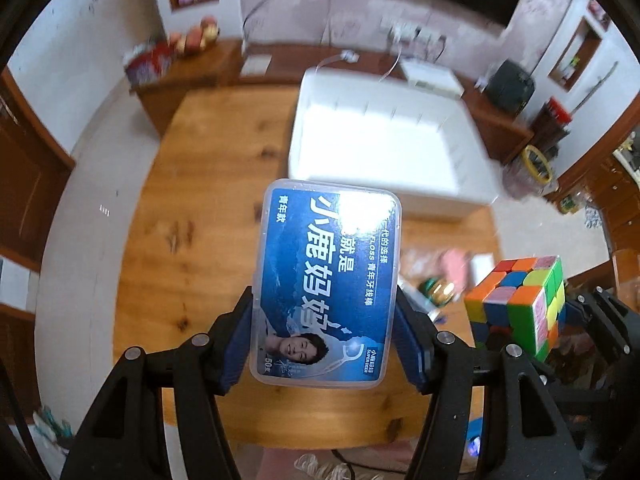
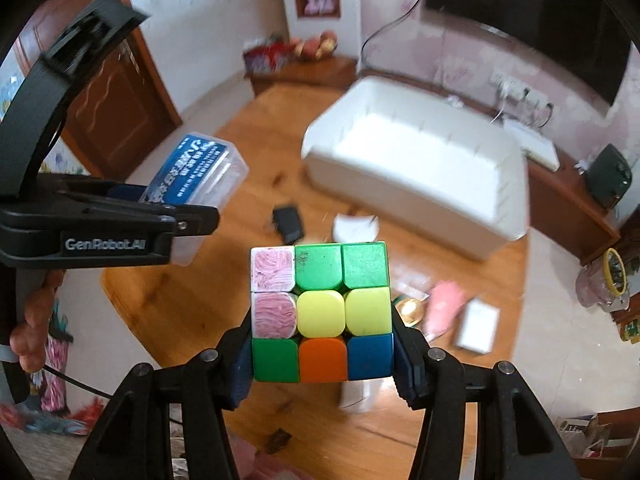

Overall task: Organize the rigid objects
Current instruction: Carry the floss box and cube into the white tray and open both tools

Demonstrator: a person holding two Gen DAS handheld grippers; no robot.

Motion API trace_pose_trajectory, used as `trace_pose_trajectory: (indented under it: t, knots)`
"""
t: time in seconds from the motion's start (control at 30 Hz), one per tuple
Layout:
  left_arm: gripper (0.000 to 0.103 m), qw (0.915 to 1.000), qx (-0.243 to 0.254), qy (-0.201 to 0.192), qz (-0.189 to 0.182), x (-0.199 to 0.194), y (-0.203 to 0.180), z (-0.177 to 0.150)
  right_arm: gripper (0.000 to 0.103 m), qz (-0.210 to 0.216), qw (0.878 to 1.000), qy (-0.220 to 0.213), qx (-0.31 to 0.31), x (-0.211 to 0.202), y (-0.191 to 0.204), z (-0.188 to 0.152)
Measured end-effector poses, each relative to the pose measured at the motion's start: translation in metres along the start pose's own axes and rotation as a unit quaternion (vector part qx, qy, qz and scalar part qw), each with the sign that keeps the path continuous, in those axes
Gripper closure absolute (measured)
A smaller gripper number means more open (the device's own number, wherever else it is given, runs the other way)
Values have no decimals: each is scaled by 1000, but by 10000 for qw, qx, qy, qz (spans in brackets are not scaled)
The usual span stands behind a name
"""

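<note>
My left gripper [image 1: 324, 336] is clamped on the floss box [image 1: 326, 284], pads on its two long sides near the lower end; most of the box stands out past my fingertips. My right gripper [image 2: 322, 354] grips the puzzle cube [image 2: 320, 312] by its bottom layer only — a low hold. The white bin [image 1: 384, 148] lies beyond both sets of fingers, on the wooden table [image 1: 208, 184]. Advice: keep both clamps firm, carry level, lower each item inside the bin wall before releasing — the cube could pivot.
</note>
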State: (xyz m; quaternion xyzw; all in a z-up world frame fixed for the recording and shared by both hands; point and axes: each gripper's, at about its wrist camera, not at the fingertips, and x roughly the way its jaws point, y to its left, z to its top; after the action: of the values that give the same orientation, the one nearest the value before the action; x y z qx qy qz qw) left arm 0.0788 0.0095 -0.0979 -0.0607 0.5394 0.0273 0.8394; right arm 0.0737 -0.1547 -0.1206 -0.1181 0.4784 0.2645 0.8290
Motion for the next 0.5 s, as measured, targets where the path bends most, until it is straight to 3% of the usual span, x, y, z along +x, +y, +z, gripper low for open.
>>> trace_pose_trajectory:
  t: [0.3,0.5]
  knots:
    - [37,9967,454,-593,-327,-47,-44,89,47,-445,9952,-746,459,-70,-65,70]
    - [37,9930,702,-826,-469,-33,-63,151,47,-845,9868,-1076,869,-83,-106,128]
